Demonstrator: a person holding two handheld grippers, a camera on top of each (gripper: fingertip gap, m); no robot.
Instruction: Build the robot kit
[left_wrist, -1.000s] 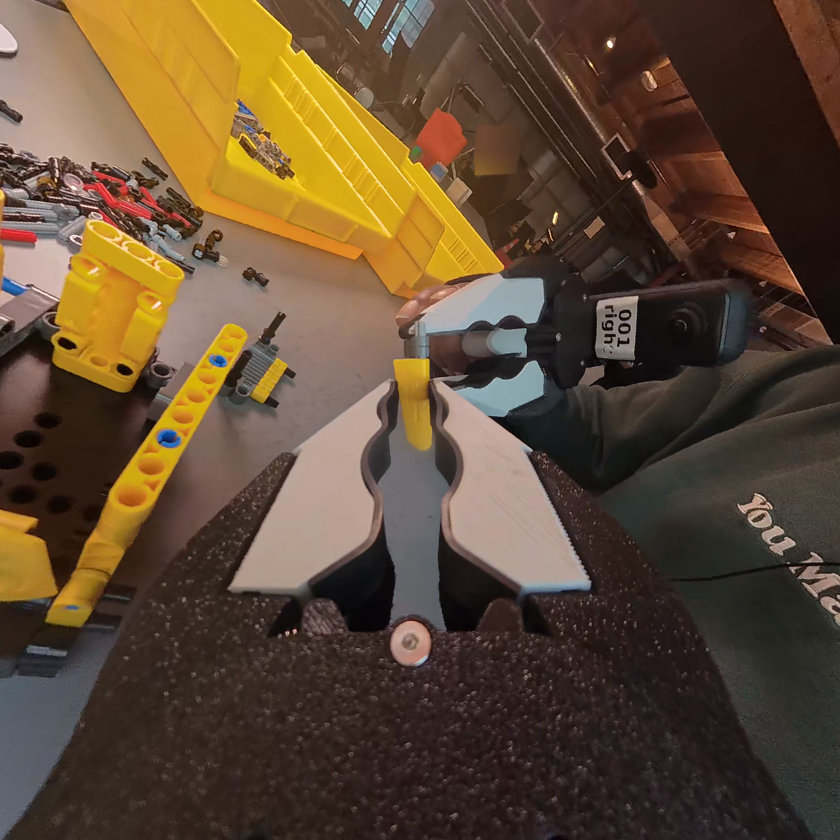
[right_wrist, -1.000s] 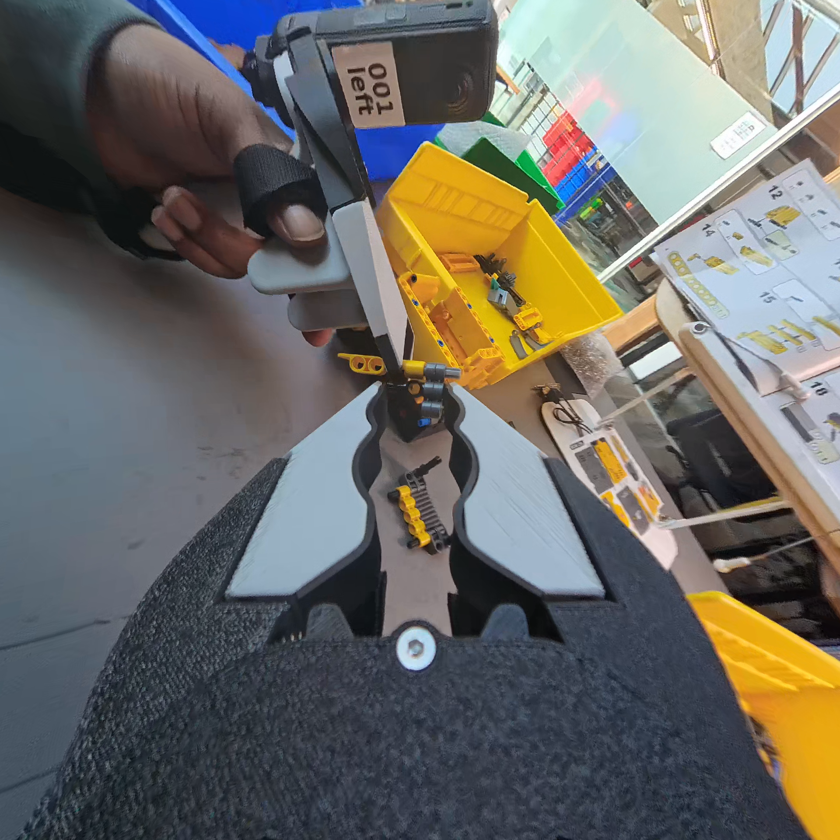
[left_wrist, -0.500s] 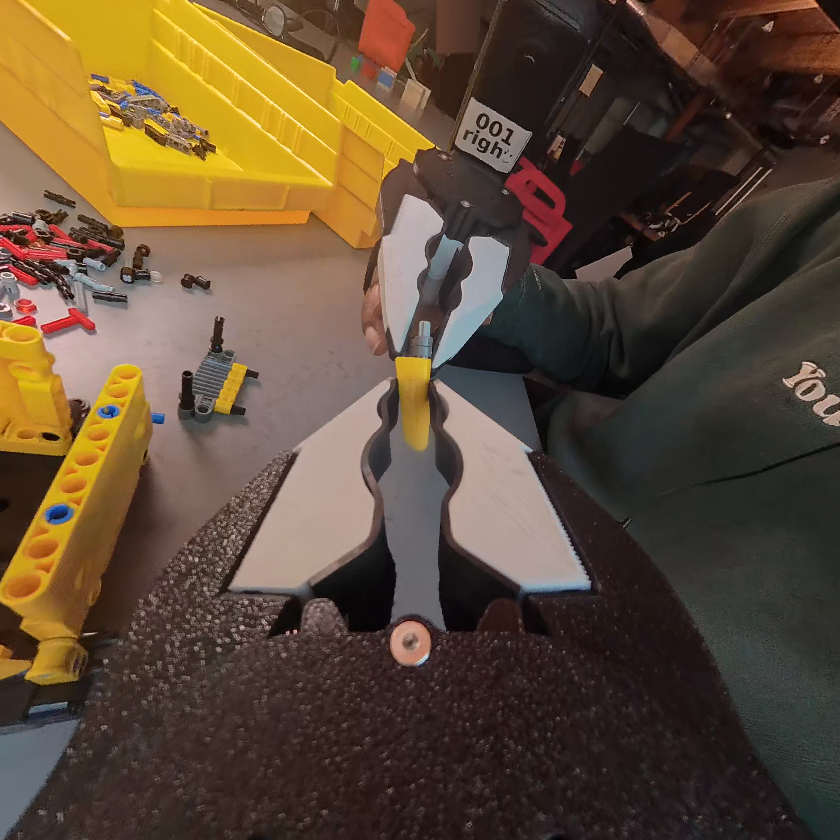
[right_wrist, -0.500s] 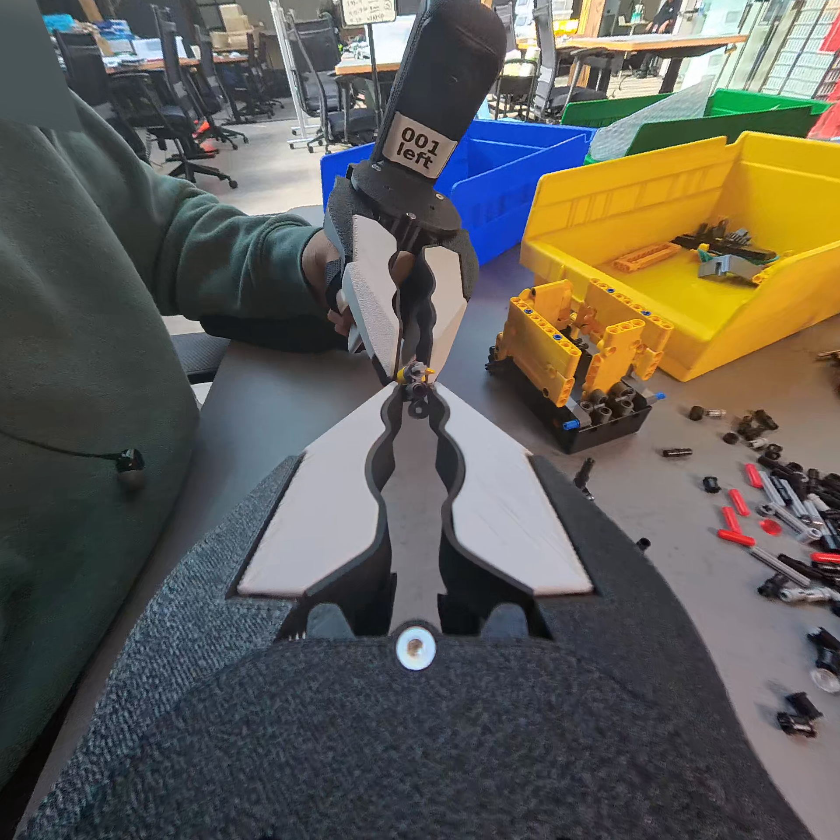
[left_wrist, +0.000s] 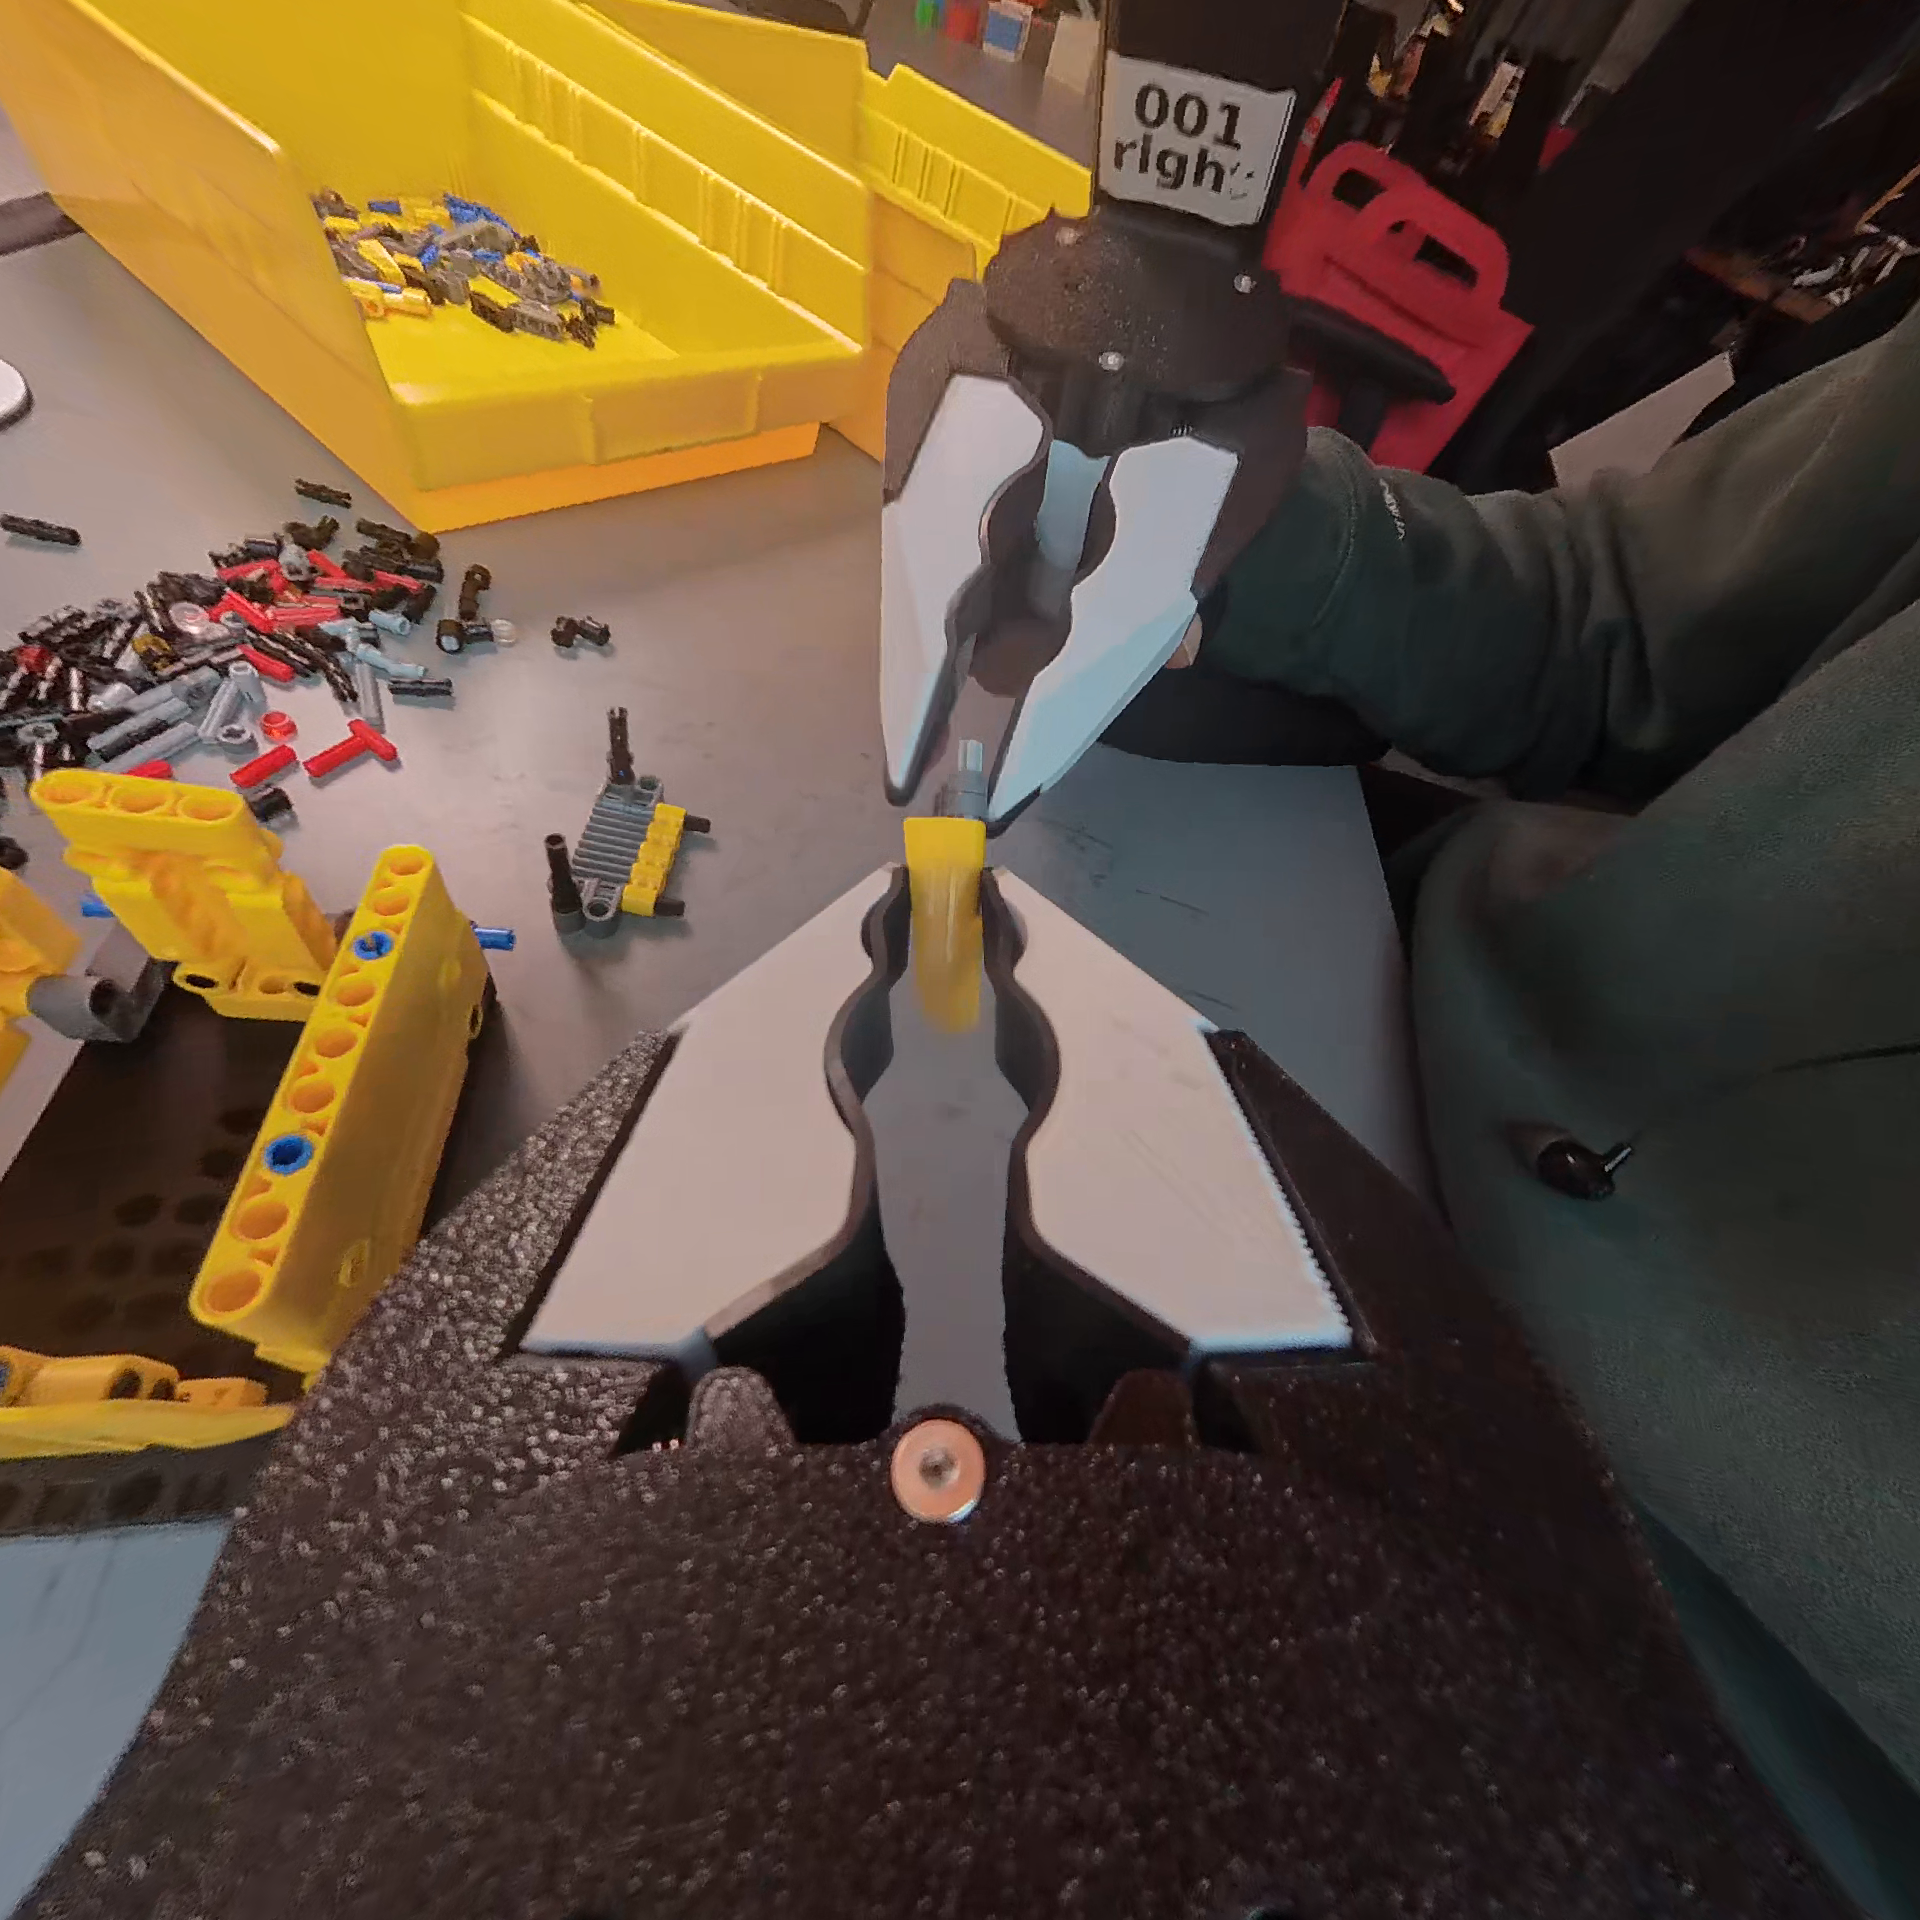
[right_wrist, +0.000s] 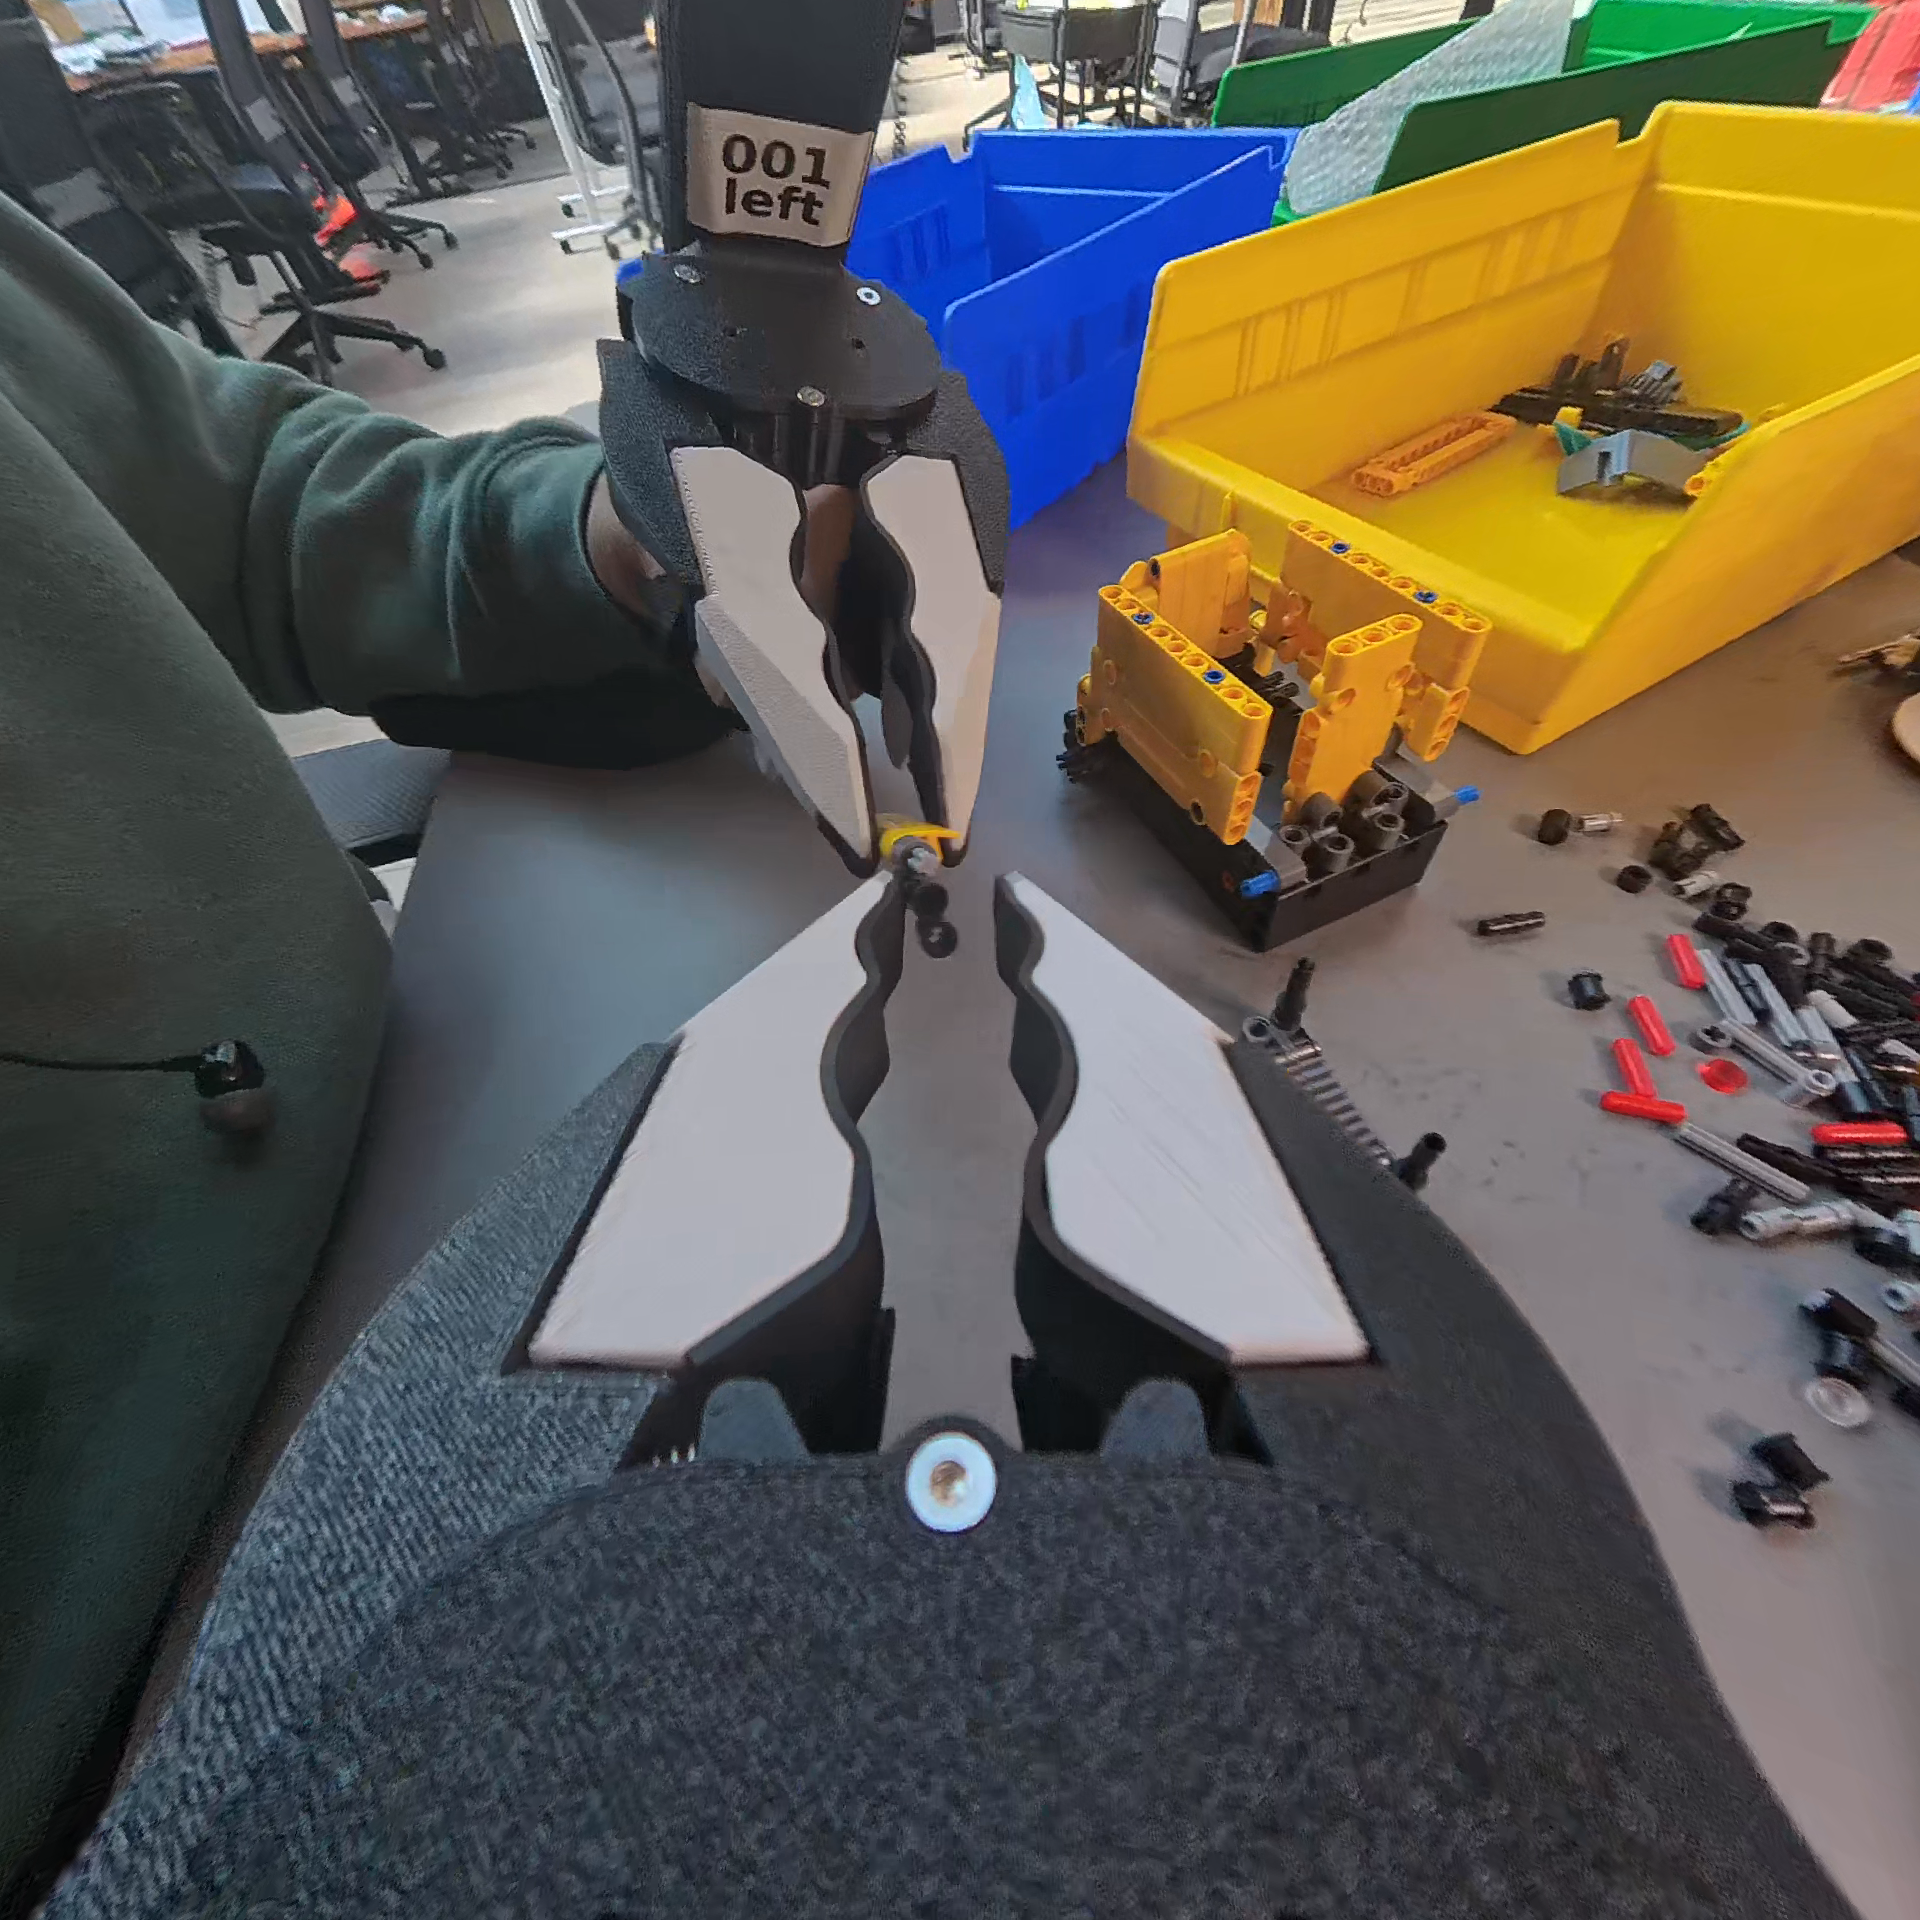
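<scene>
My left tool (left_wrist: 943, 883) — clamped on a small yellow piece (left_wrist: 943, 935) at its tips. My right tool (right_wrist: 940, 883), tip to tip with it over the grey counter (left_wrist: 748, 623), stands slightly parted around a dark pin assembly (right_wrist: 928, 909) plugged into that piece. Beside the tools — a yellow-and-black brick model (right_wrist: 1268, 727), loose parts (left_wrist: 208, 665), a yellow bin (left_wrist: 582, 312).

Grippers: left gripper (left_wrist: 943, 883) and right gripper (right_wrist: 943, 883) meet tip to tip above the table (right_wrist: 582, 935), near its edge.
Between tips: small beam piece (left_wrist: 943, 935) in the left gripper; pin piece (right_wrist: 928, 909) at its end.
Model: brick assembly (right_wrist: 1268, 717) on the table, in front of a bin (right_wrist: 1558, 582).
Loose parts: scattered pile (right_wrist: 1787, 1049) beside the assembly.
Small subassembly: geared piece (left_wrist: 629, 862) between pile and grippers.
</scene>
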